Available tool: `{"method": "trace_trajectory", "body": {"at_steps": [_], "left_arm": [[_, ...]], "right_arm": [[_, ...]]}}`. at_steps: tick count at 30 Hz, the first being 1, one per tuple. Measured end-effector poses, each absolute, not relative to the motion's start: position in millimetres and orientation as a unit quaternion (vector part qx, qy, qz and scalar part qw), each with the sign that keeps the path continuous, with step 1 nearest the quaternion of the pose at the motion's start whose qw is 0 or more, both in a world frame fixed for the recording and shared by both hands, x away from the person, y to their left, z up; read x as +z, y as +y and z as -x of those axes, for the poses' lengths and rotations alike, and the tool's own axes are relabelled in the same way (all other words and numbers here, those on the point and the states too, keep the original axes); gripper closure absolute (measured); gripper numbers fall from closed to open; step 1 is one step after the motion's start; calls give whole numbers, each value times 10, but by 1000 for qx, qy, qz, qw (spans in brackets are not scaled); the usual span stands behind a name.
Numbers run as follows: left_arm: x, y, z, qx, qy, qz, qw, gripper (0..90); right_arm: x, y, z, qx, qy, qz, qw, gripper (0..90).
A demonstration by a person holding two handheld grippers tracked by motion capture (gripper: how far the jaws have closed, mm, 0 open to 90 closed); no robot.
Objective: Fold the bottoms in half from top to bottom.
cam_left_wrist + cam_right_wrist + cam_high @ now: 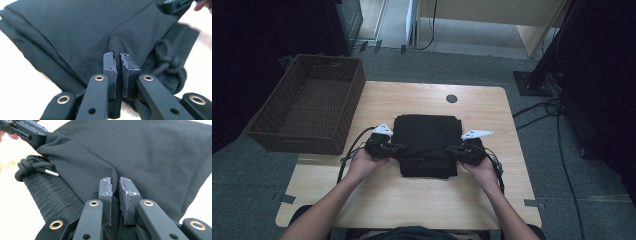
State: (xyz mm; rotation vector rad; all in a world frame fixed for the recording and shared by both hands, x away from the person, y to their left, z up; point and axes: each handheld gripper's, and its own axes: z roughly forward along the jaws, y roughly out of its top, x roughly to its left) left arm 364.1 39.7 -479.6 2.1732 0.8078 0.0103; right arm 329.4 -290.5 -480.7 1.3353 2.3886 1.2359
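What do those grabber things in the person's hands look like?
Each hand-held gripper, left and right, is black with a pale three-cornered plate on top and a black cable trailing back. Close up, the jaws show brass-coloured rivets and worn grey pads. The forearms are bare.

Black folded garment (427, 142); dark brown woven basket (309, 102); pale wood-grain table (412, 195).

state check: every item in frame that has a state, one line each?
black garment: folded flat on the table, pinched at both side edges
drawstring: bunched in a loop by the elastic waistband
left gripper: shut on the garment's fabric
right gripper: shut on the garment's fabric
wicker basket: upright, empty
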Motion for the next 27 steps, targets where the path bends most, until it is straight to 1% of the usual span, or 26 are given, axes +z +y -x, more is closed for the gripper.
{"method": "trace_trajectory", "body": {"at_steps": [3, 7, 13, 18, 19, 22, 24, 27], "left_arm": [[-4858, 388, -3652, 1, 325, -858, 397, 831], [-4939, 346, -3675, 11, 321, -864, 388, 830], [-4995, 322, -3776, 19, 328, -858, 394, 823], [-4989, 299, -3940, 30, 332, -857, 392, 823], [-4986, 294, -4062, 34, 338, -855, 392, 823], [-4980, 295, -4246, 38, 351, -849, 393, 819], [-4967, 313, -4297, 36, 360, -842, 400, 811], [-4945, 361, -4295, 28, 361, -836, 412, 801]], "right_arm": [[-4908, -2876, -3285, 396, 800, -445, 67, 814], [-5029, -2831, -3303, 388, 800, -453, 64, 828], [-5061, -2794, -3372, 383, 803, -450, 77, 835], [-5062, -2791, -3594, 381, 799, -456, 93, 836], [-5062, -2790, -3657, 381, 796, -461, 93, 836], [-5067, -2790, -3855, 385, 788, -470, 96, 830], [-5067, -2797, -3951, 390, 783, -475, 97, 808], [-5034, -2823, -3976, 392, 782, -477, 93, 778]]}}
